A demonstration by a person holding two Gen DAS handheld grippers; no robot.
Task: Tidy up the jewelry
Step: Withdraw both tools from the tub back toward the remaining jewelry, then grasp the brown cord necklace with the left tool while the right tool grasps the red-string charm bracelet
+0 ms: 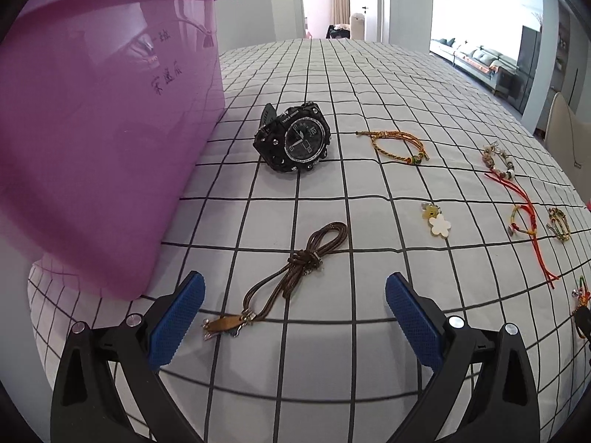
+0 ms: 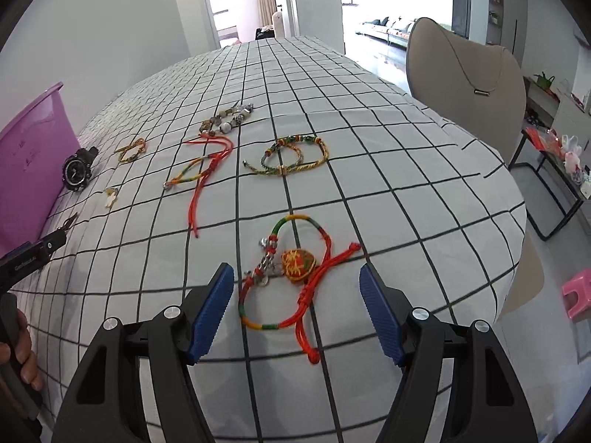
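Note:
My left gripper [image 1: 293,286] is open just above a brown cord necklace [image 1: 295,265] with a metal pendant [image 1: 225,325], which lies on the checked cloth between the blue pads. Behind it sit a black wristwatch [image 1: 295,142] and a pink plastic bin [image 1: 92,129]. My right gripper [image 2: 297,280] is open over a red, green and yellow braided bracelet [image 2: 291,277] with an orange charm. The pads do not touch it. The left gripper's body [image 2: 33,253] shows at the left edge of the right wrist view, held by a hand [image 2: 18,354].
More jewelry lies spread on the checked tablecloth [image 2: 406,170]: a yellow-green braided bracelet [image 2: 295,157], a red cord bracelet [image 2: 201,173], a beaded bracelet [image 2: 227,118], a flower charm [image 1: 437,221], a small orange braided bracelet [image 1: 399,144]. A beige chair [image 2: 465,85] stands at the table's right side.

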